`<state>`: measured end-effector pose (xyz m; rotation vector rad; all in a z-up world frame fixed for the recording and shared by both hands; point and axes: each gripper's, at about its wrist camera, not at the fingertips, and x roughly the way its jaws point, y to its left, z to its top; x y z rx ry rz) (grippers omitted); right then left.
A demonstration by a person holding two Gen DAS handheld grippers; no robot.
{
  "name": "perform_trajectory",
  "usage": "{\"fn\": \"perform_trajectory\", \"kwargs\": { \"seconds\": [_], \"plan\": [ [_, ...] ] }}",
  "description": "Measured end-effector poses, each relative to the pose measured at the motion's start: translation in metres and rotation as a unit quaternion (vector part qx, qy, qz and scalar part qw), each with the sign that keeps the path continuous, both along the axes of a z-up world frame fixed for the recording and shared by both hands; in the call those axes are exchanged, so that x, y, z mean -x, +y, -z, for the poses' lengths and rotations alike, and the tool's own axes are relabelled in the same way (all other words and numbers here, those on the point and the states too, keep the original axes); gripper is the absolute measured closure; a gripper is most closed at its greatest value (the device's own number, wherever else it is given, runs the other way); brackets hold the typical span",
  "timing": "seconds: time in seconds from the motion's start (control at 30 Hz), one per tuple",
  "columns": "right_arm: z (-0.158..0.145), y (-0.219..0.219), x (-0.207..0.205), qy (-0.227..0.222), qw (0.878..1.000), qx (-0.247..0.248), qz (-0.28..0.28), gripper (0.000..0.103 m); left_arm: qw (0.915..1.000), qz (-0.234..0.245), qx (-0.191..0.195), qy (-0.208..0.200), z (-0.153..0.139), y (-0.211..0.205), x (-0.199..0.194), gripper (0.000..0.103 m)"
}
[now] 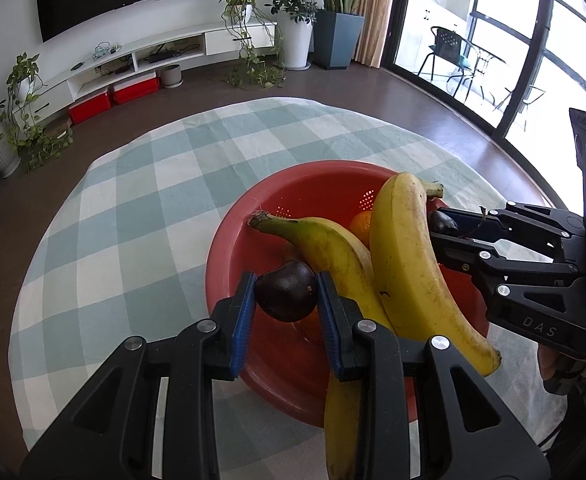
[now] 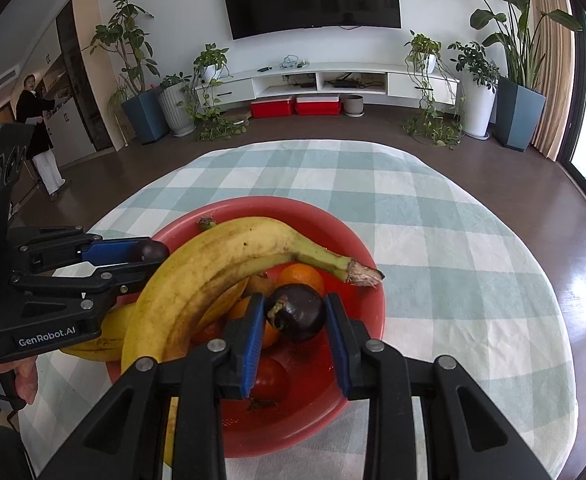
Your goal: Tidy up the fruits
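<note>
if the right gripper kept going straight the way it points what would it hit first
Most likely the orange just past the dark fruit that the right gripper holds, inside the red bowl; depth is unclear.

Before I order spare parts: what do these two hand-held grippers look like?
Both are matte black plastic linkages with silver rivets and ribbed blue pads. The left hand-held gripper reads "GenRobot.AI" in white on its body; the right hand-held gripper reads "DAS". Each carries a black block with round lenses on top. No cables show.
</note>
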<state>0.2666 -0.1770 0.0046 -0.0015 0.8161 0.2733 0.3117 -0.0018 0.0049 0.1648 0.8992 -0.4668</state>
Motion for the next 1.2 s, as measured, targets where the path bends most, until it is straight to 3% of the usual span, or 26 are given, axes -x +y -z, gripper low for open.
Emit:
{"fn": "perform_trajectory", "kwargs": {
  "seconds": [0.2,0.3,0.37,0.53,0.6,0.67,0.73,0.9,1.1,1.2],
  "plan": [
    [0.006,0.0,0.001,0.001,1.0,0.004,0.0,0.07,1.0,-0.007,0.007,-0.003,0.004,0.001,-0.005,0.074],
    [0.005,-0.001,0.002,-0.002,1.0,0.004,0.0,0.066,0.9998,-0.013,0.008,-0.01,0.002,0.003,-0.003,0.061],
    [0.004,-0.002,0.003,-0.007,1.0,0.004,0.003,0.063,0.9996,-0.022,0.008,-0.018,-0.001,0.005,-0.001,0.041],
    [-0.002,-0.006,0.009,-0.014,1.0,-0.001,0.009,0.06,0.9991,-0.03,0.011,-0.026,-0.005,0.009,0.005,0.036],
    [-0.008,-0.009,0.015,-0.022,1.0,-0.002,0.018,0.045,0.9985,-0.037,0.014,-0.038,-0.013,0.013,0.013,0.028],
    [-0.017,-0.015,0.025,-0.037,0.999,-0.005,0.036,0.03,0.9967,-0.054,0.013,-0.06,-0.024,0.019,0.026,0.012],
    [-0.029,-0.022,0.038,-0.057,0.997,-0.012,0.05,0.025,0.9931,-0.076,0.018,-0.087,-0.038,0.026,0.045,0.0],
    [-0.059,-0.036,0.09,-0.13,0.987,-0.017,0.09,0.001,0.9804,-0.119,0.019,-0.156,-0.073,0.036,0.105,0.0],
    [-0.09,-0.042,0.164,-0.211,0.97,-0.015,0.123,0.0,0.9678,-0.133,0.023,-0.213,-0.108,0.027,0.192,0.0],
    [-0.105,-0.045,0.194,-0.233,0.964,-0.032,0.122,0.0,0.947,-0.193,-0.02,-0.256,-0.118,0.02,0.238,0.0]
  ]
}}
